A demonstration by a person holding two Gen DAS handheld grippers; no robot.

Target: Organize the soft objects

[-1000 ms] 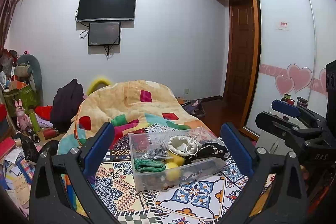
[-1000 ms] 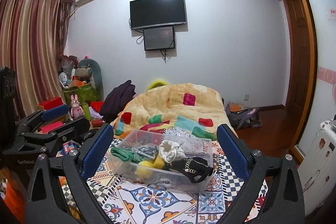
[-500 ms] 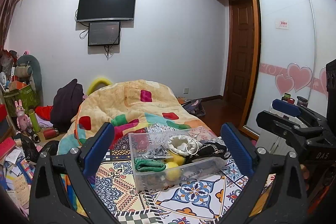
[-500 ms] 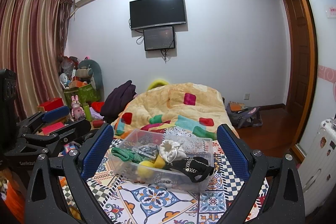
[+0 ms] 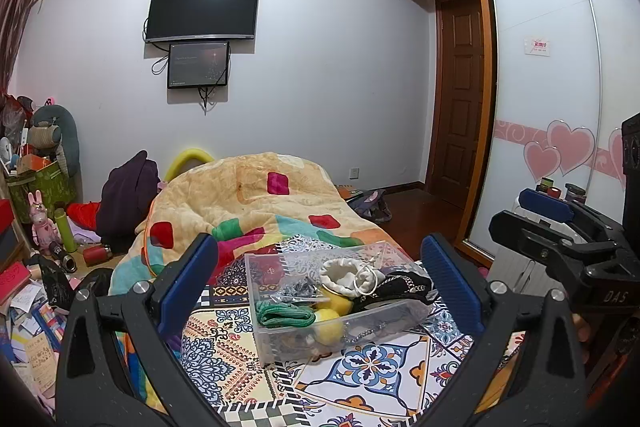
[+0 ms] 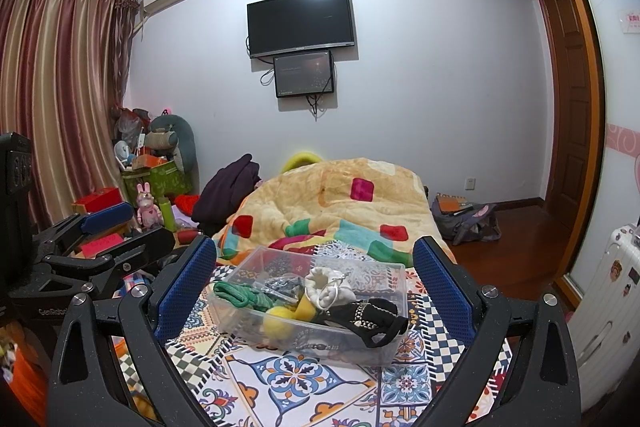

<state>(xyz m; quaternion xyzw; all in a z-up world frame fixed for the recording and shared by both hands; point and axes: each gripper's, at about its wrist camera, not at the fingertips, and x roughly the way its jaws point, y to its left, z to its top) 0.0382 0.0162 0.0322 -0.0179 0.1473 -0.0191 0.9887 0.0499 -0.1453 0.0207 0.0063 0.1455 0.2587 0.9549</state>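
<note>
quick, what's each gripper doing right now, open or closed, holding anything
Left gripper: open, empty, above the clear bin.
Right gripper: open, empty, aimed at the same bin.

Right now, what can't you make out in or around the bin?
- Clear bin: items under the yellow balls, both views; the pile and frosted wall hide them.
- Dark bundle: too small to identify.
- Black strap: drapes over the rim, far end hidden.
- Patterned cloth: near edge cut off by frame and fingers.
</note>
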